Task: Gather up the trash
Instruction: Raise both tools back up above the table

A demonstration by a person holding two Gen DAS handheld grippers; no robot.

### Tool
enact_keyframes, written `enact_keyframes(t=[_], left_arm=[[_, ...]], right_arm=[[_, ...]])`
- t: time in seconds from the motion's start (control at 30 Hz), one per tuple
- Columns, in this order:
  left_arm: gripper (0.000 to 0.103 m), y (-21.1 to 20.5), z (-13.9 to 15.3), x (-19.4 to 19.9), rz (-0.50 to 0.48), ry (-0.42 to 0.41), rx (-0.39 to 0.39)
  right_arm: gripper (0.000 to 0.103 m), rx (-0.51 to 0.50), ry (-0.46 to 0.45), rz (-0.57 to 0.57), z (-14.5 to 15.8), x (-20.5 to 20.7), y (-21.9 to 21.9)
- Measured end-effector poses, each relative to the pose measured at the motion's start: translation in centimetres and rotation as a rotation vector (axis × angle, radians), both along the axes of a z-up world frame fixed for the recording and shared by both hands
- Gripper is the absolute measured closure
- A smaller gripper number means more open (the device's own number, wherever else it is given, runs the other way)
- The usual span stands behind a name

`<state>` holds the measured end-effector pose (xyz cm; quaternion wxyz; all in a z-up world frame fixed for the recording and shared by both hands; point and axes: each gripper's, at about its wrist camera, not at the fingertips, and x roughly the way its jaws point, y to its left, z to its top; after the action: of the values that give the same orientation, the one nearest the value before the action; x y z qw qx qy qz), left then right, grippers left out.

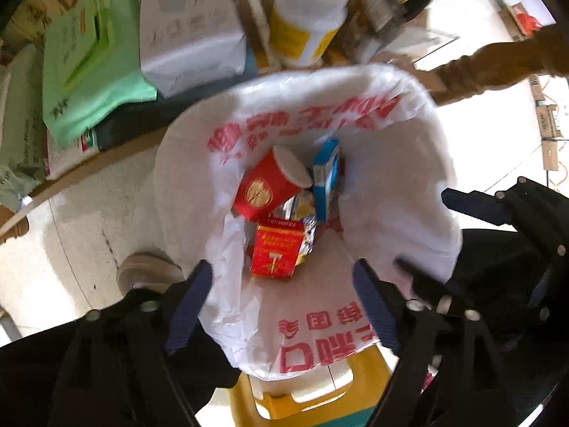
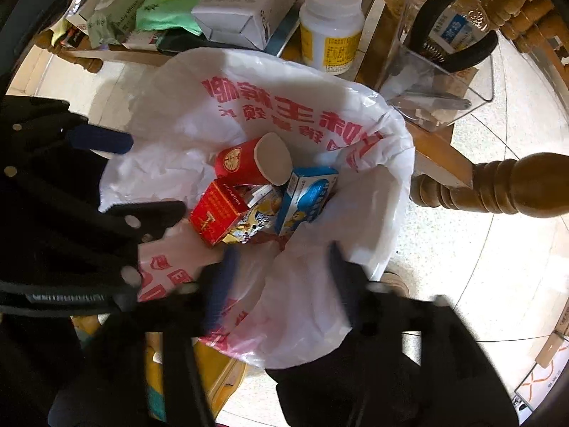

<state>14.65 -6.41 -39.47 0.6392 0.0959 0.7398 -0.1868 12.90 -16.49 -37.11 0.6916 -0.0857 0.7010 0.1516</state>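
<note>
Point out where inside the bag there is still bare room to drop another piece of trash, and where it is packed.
Bare liner lies along the white bag's right wall, past the blue box, and on the near side below the red box. The middle is crowded: red cup, foil wrapper and both boxes touch.

Both the left tool (image 1: 284,306) and the right tool (image 2: 281,284) point downward, jaws apart, gripping nothing.

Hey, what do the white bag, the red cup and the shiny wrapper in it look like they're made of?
White bag: thin plastic film, going by its crinkles and translucent sheen. Red cup: probably coated paper, with a printed wall and a matte pale base. Shiny wrapper: likely metallised foil, since it is crumpled and reflective.
</note>
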Motion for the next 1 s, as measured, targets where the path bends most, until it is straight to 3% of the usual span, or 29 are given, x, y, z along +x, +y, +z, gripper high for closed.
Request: enact_keyframes(t=[0.1,0.23,0.33,0.5,0.57,0.67,0.77,1.0], left_arm=[[0.020,-0.8,2.0,-1.0,-0.056,-0.107,0.012],[0.018,-0.5,4.5,-2.1,-0.083,-0.194,-0.014],[0.016,0.5,6.0,-2.6,-0.047,-0.165,-0.061],[0.016,0.9,9.4,-4.4,-0.060,-0.130,-0.016],[0.016,0.8,11.6,-5.3,-0.103,-0.142,-0.003],[0.016,0.4,15.6,-7.0,-0.183,-0.177,0.028],[0.016,0.3,20.8,-7.9,-0.230,-0.191,0.001],[0.012,0.9,31.5,-5.8,-0.205,-0.263,-0.015]], right_arm=[[0.039,-0.051,-0.047,0.041,1.3,-0.7,0.6],[0.039,-0.032,-0.062,0.048,3.4,-1.7,0.6],[0.039,-0.011,-0.090,0.054,5.7,-2.6,0.5],[0.035,0.035,-0.124,0.089,10.3,-4.6,0.4],[0.034,0.044,-0.157,0.120,13.2,-5.4,0.2],[0.024,0.087,-0.205,0.149,17.8,-6.2,-0.1],[0.019,0.105,-0.253,0.180,22.4,-6.7,-0.3],[0.014,0.124,-0.382,0.221,33.4,-4.5,-2.5]])
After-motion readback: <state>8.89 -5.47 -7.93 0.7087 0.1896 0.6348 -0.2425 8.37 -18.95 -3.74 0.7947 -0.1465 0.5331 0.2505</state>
